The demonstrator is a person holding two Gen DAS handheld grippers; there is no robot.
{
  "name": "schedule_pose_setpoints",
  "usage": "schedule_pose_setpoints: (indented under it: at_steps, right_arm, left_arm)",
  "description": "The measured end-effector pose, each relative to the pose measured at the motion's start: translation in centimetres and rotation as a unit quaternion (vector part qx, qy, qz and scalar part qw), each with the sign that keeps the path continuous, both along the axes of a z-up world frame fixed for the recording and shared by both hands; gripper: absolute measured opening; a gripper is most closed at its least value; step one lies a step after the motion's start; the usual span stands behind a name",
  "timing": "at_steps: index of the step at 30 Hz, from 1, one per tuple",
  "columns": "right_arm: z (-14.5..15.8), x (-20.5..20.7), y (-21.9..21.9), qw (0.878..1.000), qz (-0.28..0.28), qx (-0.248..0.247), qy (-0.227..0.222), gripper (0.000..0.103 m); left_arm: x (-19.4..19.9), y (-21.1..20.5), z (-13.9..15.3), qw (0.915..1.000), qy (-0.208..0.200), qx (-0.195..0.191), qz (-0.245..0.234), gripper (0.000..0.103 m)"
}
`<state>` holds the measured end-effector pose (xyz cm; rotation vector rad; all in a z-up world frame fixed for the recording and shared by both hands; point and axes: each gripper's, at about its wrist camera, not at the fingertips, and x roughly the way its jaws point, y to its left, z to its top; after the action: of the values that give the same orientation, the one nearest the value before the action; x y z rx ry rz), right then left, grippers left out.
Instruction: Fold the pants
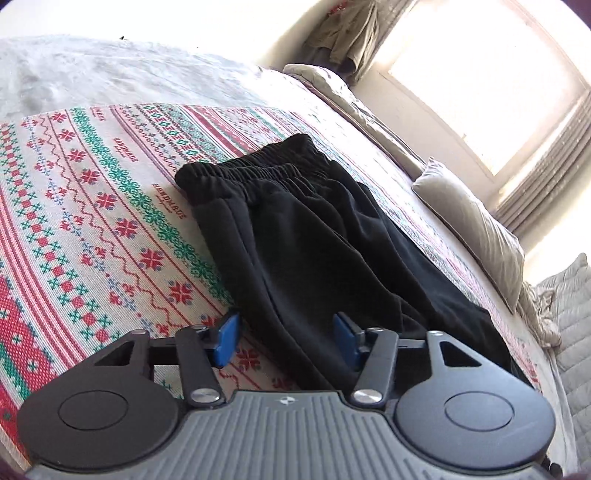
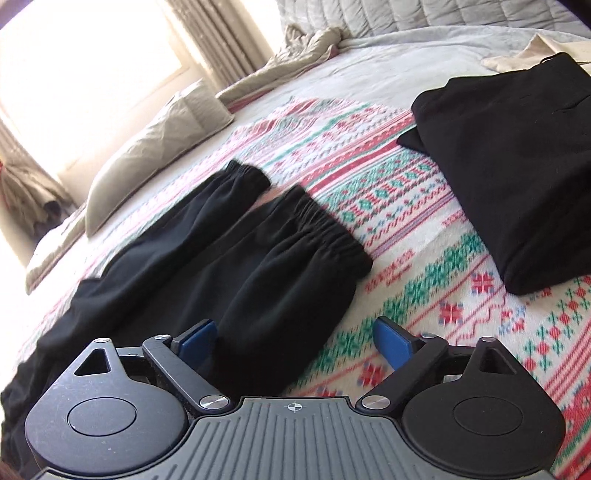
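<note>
Black pants (image 1: 314, 236) with an elastic waistband lie on a patterned blanket (image 1: 92, 206), folded lengthwise, waistband at the far end. My left gripper (image 1: 288, 338) is open and empty, its blue pads straddling the pants' near left edge just above the cloth. In the right wrist view the same pants (image 2: 229, 273) lie left of centre, waistband away from me. My right gripper (image 2: 295, 338) is open and empty, low over the pants' near right edge.
A folded black garment (image 2: 517, 177) lies on the blanket at the right. Grey pillows (image 1: 476, 225) line the bed's window side. A quilted headboard (image 2: 406, 14) and crumpled beige sheet (image 2: 295, 48) are beyond. Bright window with curtains behind.
</note>
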<state>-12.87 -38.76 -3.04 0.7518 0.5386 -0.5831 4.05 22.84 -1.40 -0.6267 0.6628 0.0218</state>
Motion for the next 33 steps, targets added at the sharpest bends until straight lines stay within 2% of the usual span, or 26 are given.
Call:
schedule_pose_setpoints:
  at_steps: [2, 3, 4, 5, 7, 8, 11, 15, 21, 24, 28, 32, 33]
  right_arm:
    - [-0.1, 0.3, -0.4, 1.000, -0.013, -0.016, -0.005, 0.080]
    - [-0.1, 0.5, -0.4, 1.000, -0.017, -0.025, -0.006, 0.066]
    - [-0.1, 0.5, -0.4, 0.999, -0.019, -0.032, -0.006, 0.043]
    - [-0.1, 0.6, -0.4, 0.999, -0.022, -0.034, -0.005, 0.033]
    - [0.1, 0.4, -0.4, 0.999, -0.034, -0.037, 0.003, 0.010]
    - [0.3, 0.2, -0.4, 0.998, -0.039, -0.039, 0.005, 0.007]
    - [1.7, -0.9, -0.2, 0.996, -0.057, -0.062, 0.011, 0.005]
    - [3.3, -2.4, 0.4, 0.994, -0.058, -0.088, 0.025, 0.004]
    - [3.5, -4.5, 0.5, 0.991, -0.071, -0.097, 0.050, 0.004]
    - [3.2, -5.6, 0.6, 0.990, -0.076, -0.099, 0.065, 0.004]
    - [1.7, -5.5, 0.4, 0.987, -0.068, -0.096, 0.105, 0.004]
    - [0.0, -4.8, 0.3, 0.985, -0.058, -0.094, 0.136, 0.004]
    - [0.1, -4.7, 0.5, 0.983, -0.056, -0.102, 0.141, 0.008]
  left_arm:
    - [0.3, 0.6, -0.3, 0.9998, -0.003, -0.011, 0.014, 0.055]
    - [0.4, 0.9, -0.5, 0.9997, -0.004, -0.012, 0.019, 0.042]
    - [0.5, 1.0, -0.5, 0.9996, -0.003, -0.011, 0.024, 0.028]
    - [0.5, 1.0, -0.6, 0.9996, -0.002, -0.010, 0.026, 0.022]
    - [0.2, 0.9, -0.4, 0.9995, -0.007, 0.002, 0.029, 0.020]
    - [-0.1, 0.6, 0.1, 0.9992, -0.009, 0.024, 0.030, 0.020]
    - [-1.5, 0.2, 1.7, 0.9965, -0.019, 0.074, 0.034, 0.020]
    - [-3.6, 0.5, 3.2, 0.9953, -0.016, 0.093, 0.025, 0.020]
    - [-5.7, 0.1, 3.8, 0.9926, -0.011, 0.121, -0.001, 0.020]
    - [-5.4, 0.4, 2.9, 0.9921, 0.006, 0.125, -0.013, 0.020]
    - [-4.9, 0.9, 0.4, 0.9902, 0.052, 0.127, -0.026, 0.021]
    - [-4.8, 0.7, 0.4, 0.9881, 0.058, 0.138, -0.034, 0.022]
    - [-4.8, 0.5, 0.5, 0.9867, 0.054, 0.148, -0.038, 0.025]
